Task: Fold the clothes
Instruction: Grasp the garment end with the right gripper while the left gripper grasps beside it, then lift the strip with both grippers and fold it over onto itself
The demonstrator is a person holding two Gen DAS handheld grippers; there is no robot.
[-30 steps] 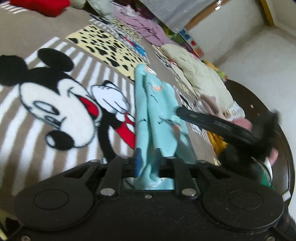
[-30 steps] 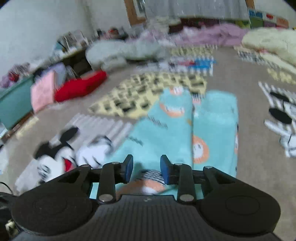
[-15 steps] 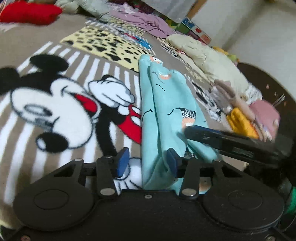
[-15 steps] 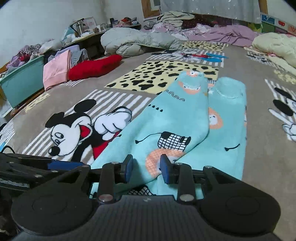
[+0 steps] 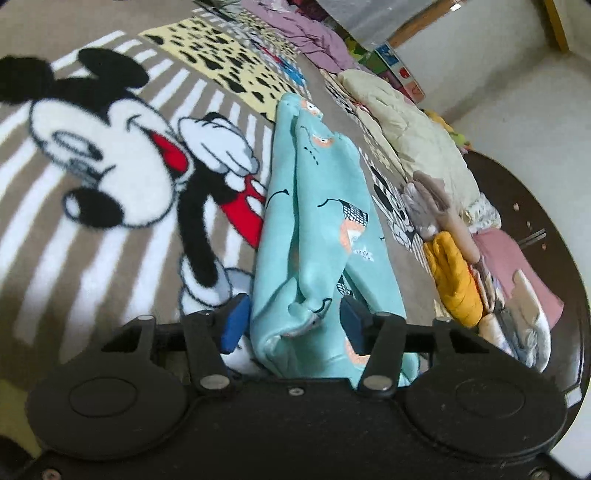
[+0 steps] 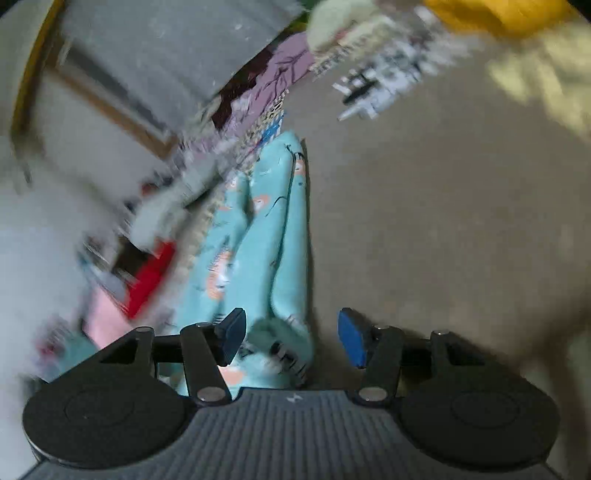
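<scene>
A pair of light teal patterned trousers [image 5: 314, 221] lies folded lengthwise on the cartoon-mouse blanket [image 5: 122, 158]. My left gripper [image 5: 293, 325] stands open with the bunched near end of the trousers lying between its blue pads, not pinched. In the blurred right wrist view the same trousers [image 6: 258, 240] stretch away from the camera, and my right gripper [image 6: 291, 338] is open over their near end, the cloth resting by the left pad.
Folded clothes in mustard [image 5: 454, 277], pink [image 5: 506, 258] and beige lie in a row at the right by a dark round table [image 5: 546, 236]. A cream quilt [image 5: 410, 136] and purple bedding [image 5: 303, 26] lie beyond. A red garment [image 6: 151, 277] is at the left.
My left gripper let go of the trousers' end and opened wide. My right gripper also opened wider and swung sharply, blurring its view. The trousers' legs now lie folded together.
</scene>
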